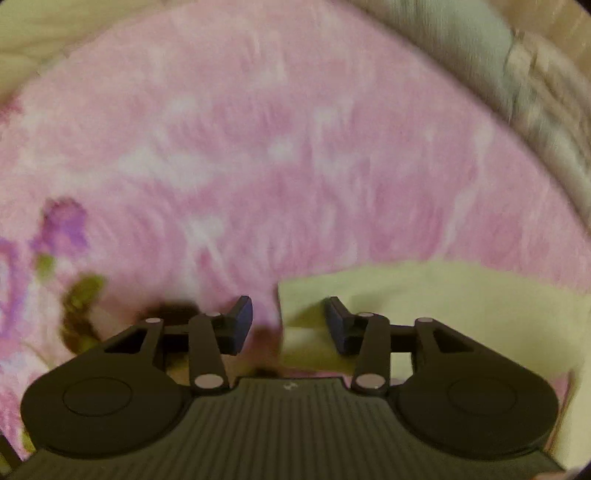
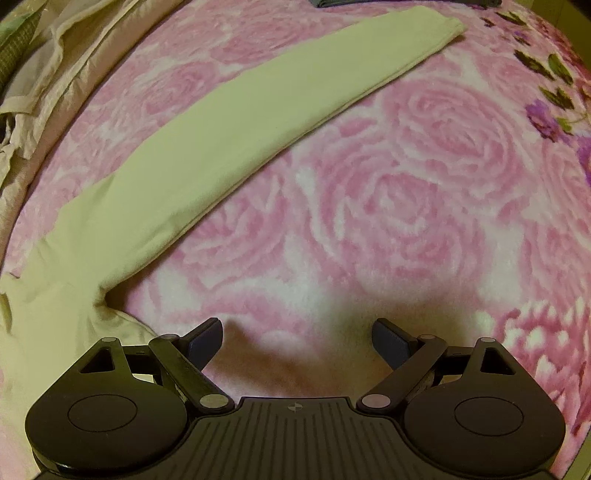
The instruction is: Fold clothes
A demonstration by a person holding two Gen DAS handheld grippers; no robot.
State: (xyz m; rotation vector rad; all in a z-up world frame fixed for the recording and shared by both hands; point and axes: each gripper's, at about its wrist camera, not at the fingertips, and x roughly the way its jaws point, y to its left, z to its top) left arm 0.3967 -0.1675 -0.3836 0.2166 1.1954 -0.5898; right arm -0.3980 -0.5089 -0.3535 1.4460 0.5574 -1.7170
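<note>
- Item 1, pale yellow garment [image 2: 207, 136]: it lies flat on the pink rose blanket [image 2: 424, 192] as a long narrow strip, already doubled lengthwise by my judgement. Its far end [image 2: 439, 27] sits squared near the top of the right wrist view; its near end bunches in loose folds at lower left.
- Item 2, left gripper [image 1: 288, 321]: I have it pointed down over a square corner of the garment [image 1: 424, 295]. Jaws partly open, nothing pinched; the cloth edge sits between them, under the right-hand finger. The view is blurred, so I cannot tell if the pads touch fabric.
- Item 3, right gripper [image 2: 297, 341]: jaws wide, empty, over bare blanket just beside the bunched end.
- Item 4, surroundings: beige bedding [image 2: 48, 85] at the blanket's edge; a dark item at the far top, too cropped to name.
- Handling note: I judge the step to be taking 1 end for a crosswise fold. I should close on both layers at the corner, lift low, and lay edge to edge.
</note>
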